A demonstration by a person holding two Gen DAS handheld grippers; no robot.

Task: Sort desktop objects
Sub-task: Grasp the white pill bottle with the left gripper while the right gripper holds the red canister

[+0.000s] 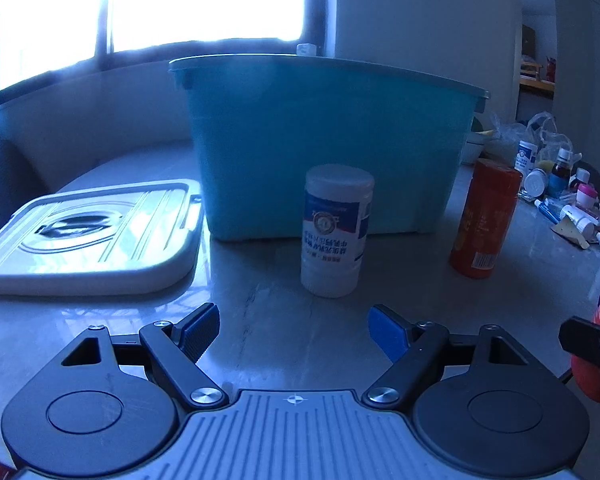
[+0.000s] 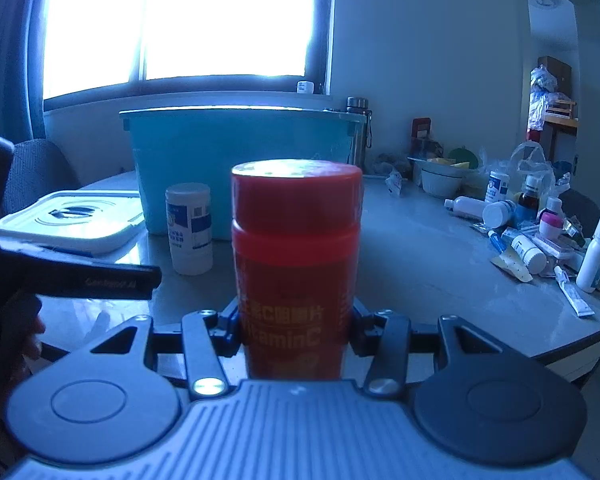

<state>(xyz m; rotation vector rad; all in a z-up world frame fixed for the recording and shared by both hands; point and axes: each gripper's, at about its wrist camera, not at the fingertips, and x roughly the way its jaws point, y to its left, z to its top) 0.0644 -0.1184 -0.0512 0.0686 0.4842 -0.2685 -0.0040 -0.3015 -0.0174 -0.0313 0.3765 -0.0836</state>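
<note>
My left gripper stands open just above the table, with nothing between its blue pads. A short way ahead of it a white bottle with a blue label stands upright. To the right of that stands an orange-red bottle. Behind both is a tall teal bin, its inside hidden. My right gripper is shut on a red Vitamin C bottle, held upright above the table. The same white bottle and teal bin lie beyond it to the left.
A white lid lies flat left of the bin. Several small bottles, tubes and packets clutter the table's right side, with a bowl and plastic bags behind. The table edge curves at the right. A chair stands at the left.
</note>
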